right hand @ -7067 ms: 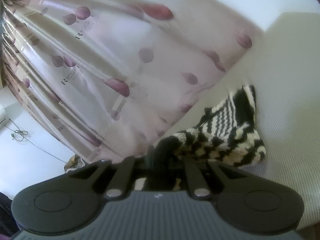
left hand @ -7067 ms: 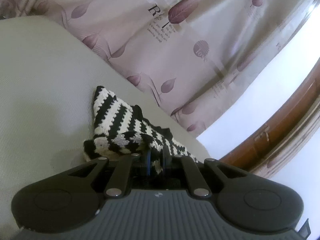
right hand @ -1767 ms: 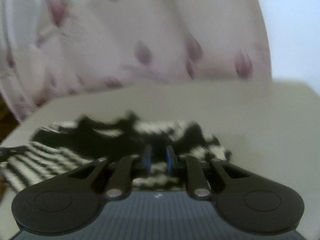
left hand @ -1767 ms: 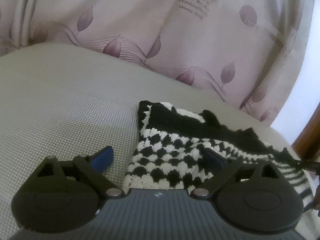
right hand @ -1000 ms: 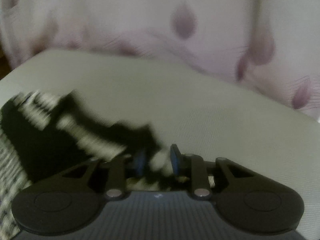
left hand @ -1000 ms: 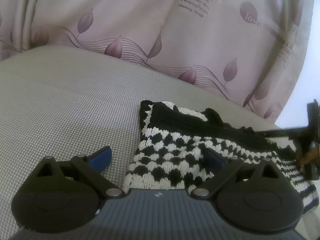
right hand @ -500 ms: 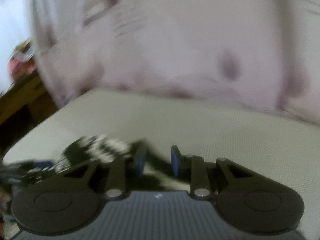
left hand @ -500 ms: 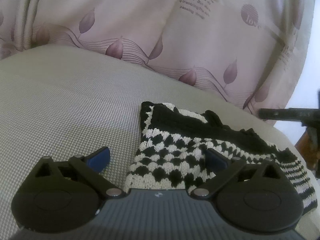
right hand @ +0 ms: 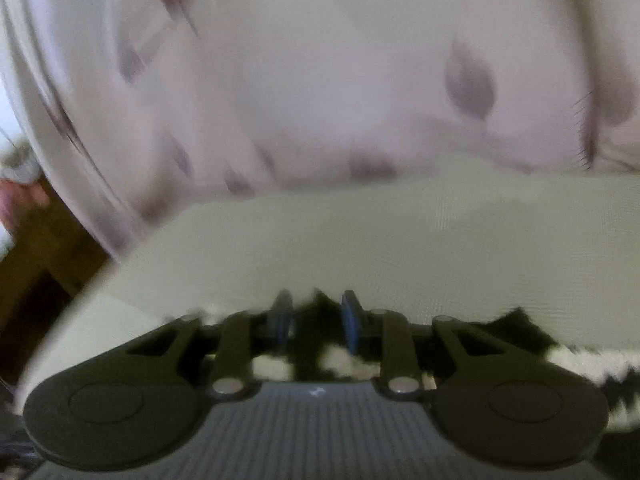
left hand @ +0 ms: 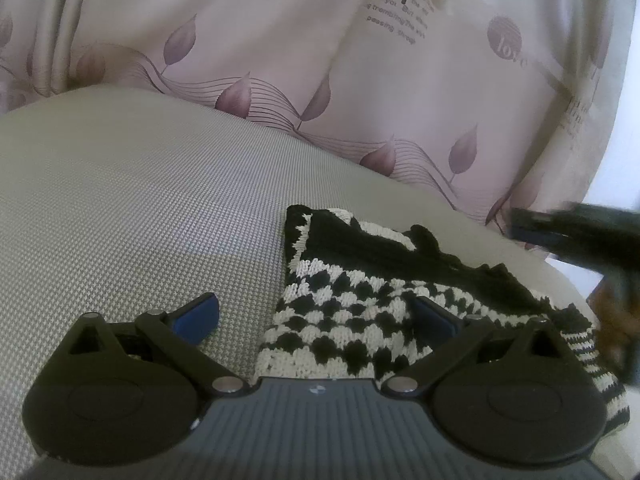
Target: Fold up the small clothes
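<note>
Swinging away from the garment's far end, the right tongs (right hand: 316, 316) now face the curtain (right hand: 320, 80) and the pale cushioned surface (right hand: 400, 240), where a second ago black-and-white knit filled the left of their blurred view. Their blue pads sit close together, and dark knit shows in the narrow gap; the blur leaves it unclear whether they pinch that cloth or merely hang above it. Nearest the left camera, the left tongs (left hand: 316, 320) stand spread wide and empty, one pad over bare cushioned surface (left hand: 140, 208), the other over the knit garment (left hand: 360, 300), much as they stood a second ago. That open, hovering stance suggests the hand has let go of a finished fold and is keeping clear while the other hand works. The garment lies flat just ahead of the left tongs, its chequered panel nearest, a black band behind, a striped part trailing off to the right edge. Compared with seven seconds ago, when both tongs gripped a bunched heap, the piece is laid out and squared. At the right of the left view, the right tongs' dark body (left hand: 580, 232) shows as a blur above the striped end. Behind everything hangs the leaf-printed curtain (left hand: 320, 60).
</note>
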